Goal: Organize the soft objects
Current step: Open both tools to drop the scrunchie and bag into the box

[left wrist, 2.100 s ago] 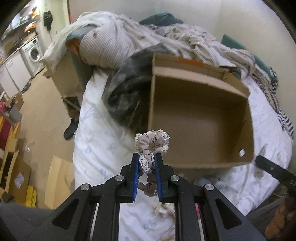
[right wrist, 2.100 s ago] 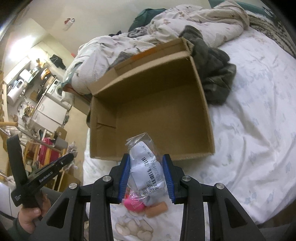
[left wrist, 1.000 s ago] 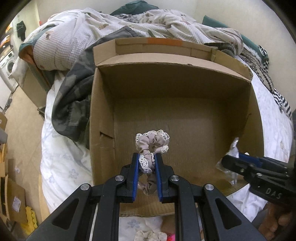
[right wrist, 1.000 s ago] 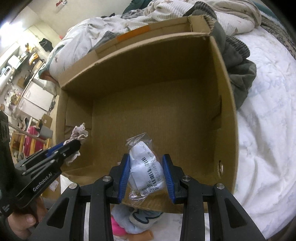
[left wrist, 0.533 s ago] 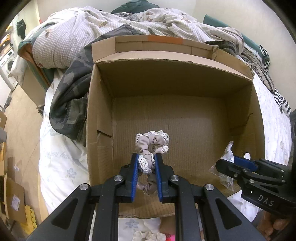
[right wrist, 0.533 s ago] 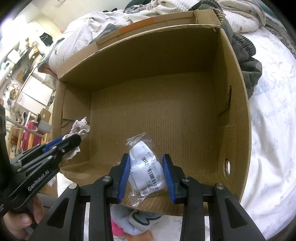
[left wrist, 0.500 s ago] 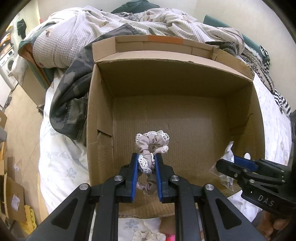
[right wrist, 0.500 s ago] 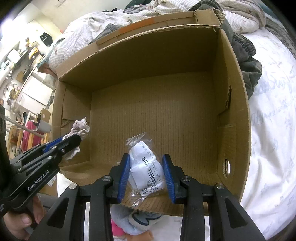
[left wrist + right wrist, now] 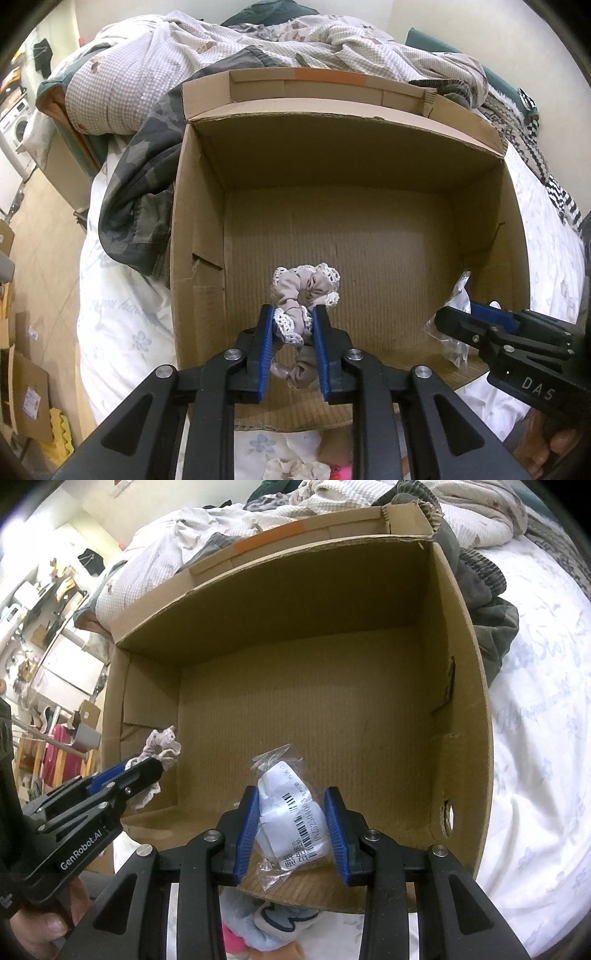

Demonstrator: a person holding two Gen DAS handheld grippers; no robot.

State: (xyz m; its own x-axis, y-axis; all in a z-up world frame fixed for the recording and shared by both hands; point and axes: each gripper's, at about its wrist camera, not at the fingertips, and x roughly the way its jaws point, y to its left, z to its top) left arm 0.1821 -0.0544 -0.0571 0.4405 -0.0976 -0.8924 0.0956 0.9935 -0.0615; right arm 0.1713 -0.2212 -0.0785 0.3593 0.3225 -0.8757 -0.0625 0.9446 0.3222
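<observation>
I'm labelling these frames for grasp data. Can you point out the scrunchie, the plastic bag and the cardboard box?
scrunchie [image 9: 301, 286], left wrist view, on its gathered fabric above the fingers.
plastic bag [image 9: 291, 812], right wrist view, on the white barcode label.
cardboard box [image 9: 476, 716], right wrist view, on the right wall's rim.

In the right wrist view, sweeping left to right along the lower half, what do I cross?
left gripper holding the scrunchie → right gripper holding the plastic packet → right wall of the cardboard box → white bedsheet

cardboard box [image 9: 199, 206] on the bed [image 9: 122, 317], rumpled bedding [image 9: 155, 70] behind it.
</observation>
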